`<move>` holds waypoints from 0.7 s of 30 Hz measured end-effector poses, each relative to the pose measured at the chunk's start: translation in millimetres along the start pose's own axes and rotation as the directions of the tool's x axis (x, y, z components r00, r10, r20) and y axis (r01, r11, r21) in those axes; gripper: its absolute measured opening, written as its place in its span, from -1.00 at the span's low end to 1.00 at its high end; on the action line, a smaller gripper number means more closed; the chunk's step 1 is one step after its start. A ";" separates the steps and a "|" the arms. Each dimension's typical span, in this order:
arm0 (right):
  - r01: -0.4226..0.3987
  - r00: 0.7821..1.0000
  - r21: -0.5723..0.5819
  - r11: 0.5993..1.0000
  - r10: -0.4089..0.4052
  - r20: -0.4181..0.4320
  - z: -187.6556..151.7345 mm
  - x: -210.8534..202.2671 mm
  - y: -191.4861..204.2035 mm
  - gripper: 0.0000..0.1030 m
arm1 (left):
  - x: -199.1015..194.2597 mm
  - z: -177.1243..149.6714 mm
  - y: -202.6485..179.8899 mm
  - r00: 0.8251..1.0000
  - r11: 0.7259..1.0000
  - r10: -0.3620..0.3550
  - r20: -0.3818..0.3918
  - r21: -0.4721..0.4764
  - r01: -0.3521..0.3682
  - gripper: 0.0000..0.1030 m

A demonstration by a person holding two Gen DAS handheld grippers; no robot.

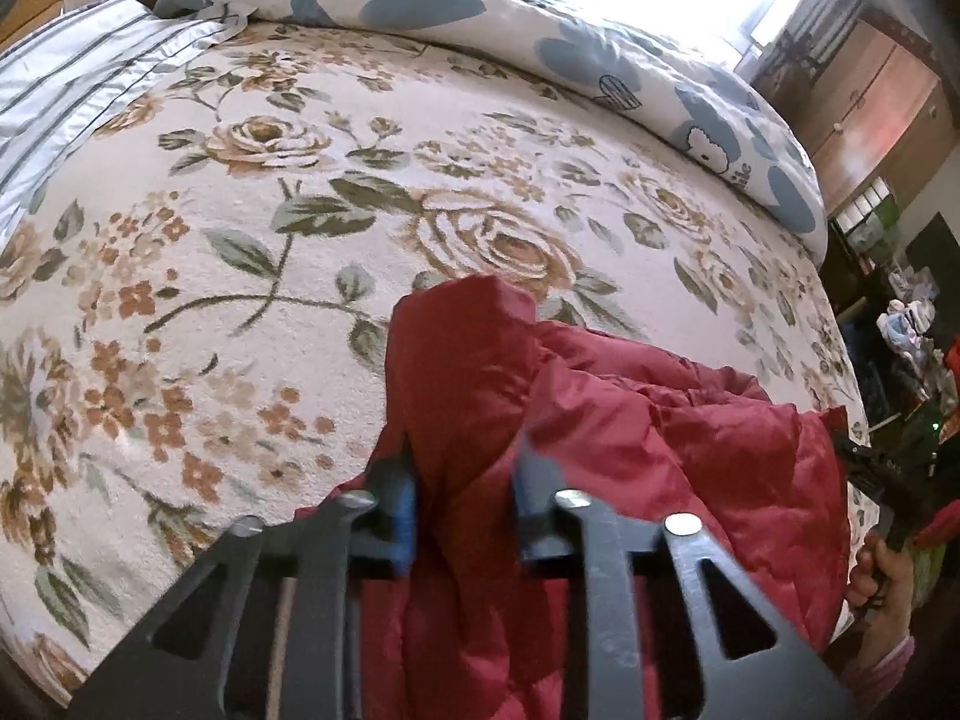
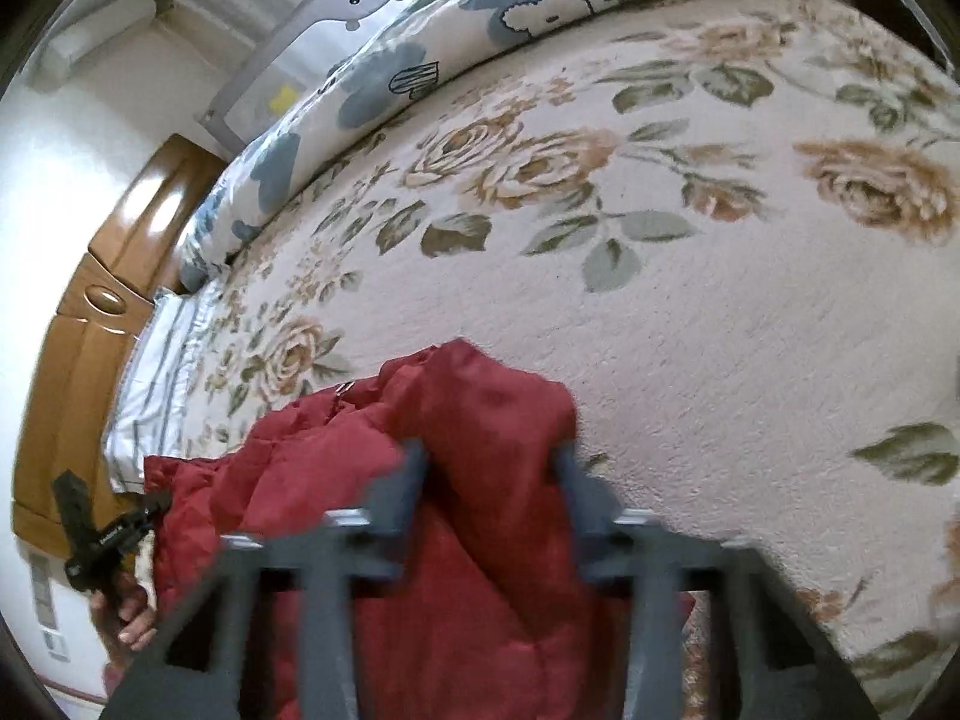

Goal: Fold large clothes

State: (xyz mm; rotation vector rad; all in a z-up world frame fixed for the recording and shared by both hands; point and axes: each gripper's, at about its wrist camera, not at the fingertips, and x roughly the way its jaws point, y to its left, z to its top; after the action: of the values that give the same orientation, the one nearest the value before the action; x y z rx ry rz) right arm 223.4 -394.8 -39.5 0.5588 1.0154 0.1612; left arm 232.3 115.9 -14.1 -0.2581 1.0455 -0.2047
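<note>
Fingers of the left gripper (image 1: 462,480) are clamped on a bunched fold of the red jacket (image 1: 630,420). The right gripper (image 2: 489,468) likewise grips the jacket's other end. The jacket lies on the floral blanket (image 1: 240,210) near the bed's front edge.

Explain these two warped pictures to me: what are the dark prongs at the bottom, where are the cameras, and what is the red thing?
No robot here: a person carries a handheld two-finger tool in each hand, each with a wide-angle camera looking along its fingers, hence the curved view. One picture comes from the left tool, the other from the right tool. Both look down on a bed under a floral blanket, with a blue-patterned duvet bunched along the far edge. The red thing is a padded red jacket; each tool pinches a fold of it. The left view also catches the other hand at its right edge.
</note>
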 end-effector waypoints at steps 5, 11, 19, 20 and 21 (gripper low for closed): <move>0.005 0.988 -0.012 1.000 -0.003 0.155 -5.5 -37.7 8.9 -0.61 | -20.2 4.2 -10.4 0.997 1.000 -0.001 0.071 0.012 0.000 -0.77; 0.126 0.967 -0.030 0.992 -0.116 0.228 4.7 -36.4 23.4 -0.67 | -5.0 22.1 -31.4 0.992 0.995 0.088 0.092 0.041 -0.092 -0.77; 0.224 0.959 -0.001 0.975 -0.220 0.180 5.5 5.4 4.1 -0.67 | 53.2 20.7 -21.6 0.989 0.989 0.148 -0.012 0.029 -0.148 -0.77; 0.227 0.959 0.002 0.974 -0.224 0.174 4.3 8.8 2.6 -0.67 | 57.2 19.5 -20.6 0.988 0.988 0.150 -0.019 0.029 -0.150 -0.76; 0.234 0.958 0.000 0.972 -0.230 0.170 3.3 11.5 1.8 -0.67 | 59.7 18.2 -20.8 0.988 0.988 0.153 -0.023 0.028 -0.153 -0.76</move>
State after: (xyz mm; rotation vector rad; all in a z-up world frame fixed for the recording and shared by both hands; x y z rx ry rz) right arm 232.5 -390.1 -45.9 0.4230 0.9052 -0.0831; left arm 276.4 81.0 -48.3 -0.1506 1.0820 -0.0833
